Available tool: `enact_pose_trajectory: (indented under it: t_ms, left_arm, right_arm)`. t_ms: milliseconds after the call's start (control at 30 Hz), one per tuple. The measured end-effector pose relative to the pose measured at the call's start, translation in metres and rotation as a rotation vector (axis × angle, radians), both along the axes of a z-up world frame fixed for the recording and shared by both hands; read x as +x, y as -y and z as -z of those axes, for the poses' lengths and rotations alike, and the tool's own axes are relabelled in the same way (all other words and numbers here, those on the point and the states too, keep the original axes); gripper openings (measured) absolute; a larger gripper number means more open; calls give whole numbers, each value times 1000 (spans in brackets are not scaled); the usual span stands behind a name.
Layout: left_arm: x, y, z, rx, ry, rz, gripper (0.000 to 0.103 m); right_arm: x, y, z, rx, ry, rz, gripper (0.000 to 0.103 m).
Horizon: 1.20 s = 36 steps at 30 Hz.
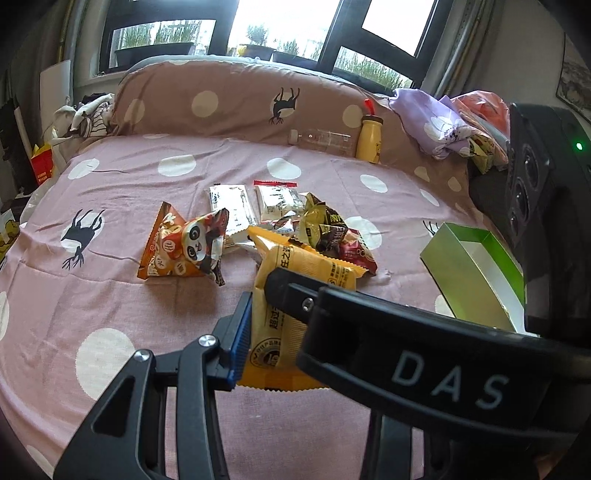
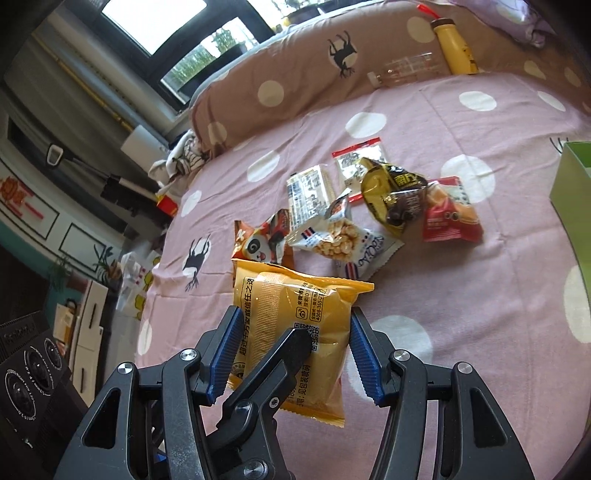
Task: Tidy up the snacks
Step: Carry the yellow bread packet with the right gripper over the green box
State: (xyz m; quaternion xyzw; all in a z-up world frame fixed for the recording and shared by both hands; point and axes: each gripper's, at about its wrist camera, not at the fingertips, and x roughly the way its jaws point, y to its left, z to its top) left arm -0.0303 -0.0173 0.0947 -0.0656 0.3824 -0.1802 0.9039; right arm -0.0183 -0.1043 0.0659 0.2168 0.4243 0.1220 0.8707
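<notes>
Surface: pink bedsheet (image 1: 155, 314) with white dots and dark deer prints covers the bed in front of you; a brown dotted bolster (image 1: 229, 99) runs along its far edge under the window (image 1: 280, 22).
Your left gripper (image 1: 271, 317): its jaws stand partly apart and pinch the yellow snack pack (image 1: 295, 273) at its near end; the blue pad presses one side and the black finger lies across the other.
Your right gripper (image 2: 291, 354): its two blue pads flank the same yellow snack pack (image 2: 295, 306), the left pad touching the wrapper; whether the right pad touches it you cannot tell from here.
Pack position: raised above the sheet, between both your grippers, near side of the pile.
Snack pile: panda packet (image 1: 192, 247), two white sachets (image 1: 236, 210), a peanut bag (image 2: 332, 240), a gold-and-dark packet (image 2: 391, 199) and a red packet (image 2: 450, 218) lie close together on the sheet.
Box: green open box (image 1: 469, 266) sits to the right of the pile.
Far edge: yellow bottle (image 1: 369, 138) and a clear bottle (image 1: 321, 140) lean on the bolster.
</notes>
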Motion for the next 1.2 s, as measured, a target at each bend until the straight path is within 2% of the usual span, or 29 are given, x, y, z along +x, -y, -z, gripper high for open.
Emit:
enact_pose_trajectory:
  t_ms: [300, 967, 1200]
  left_arm:
    - [-14, 16, -9, -41, 83, 37, 40]
    - [-25, 33, -8, -82, 120, 40, 40]
    - [-30, 42, -19, -80, 161, 39, 40]
  right_arm:
    - [-22, 16, -14, -41, 83, 43, 60]
    - [-33, 32, -16, -61, 116, 68, 60]
    - [-40, 42, -27, -50, 153, 77, 60]
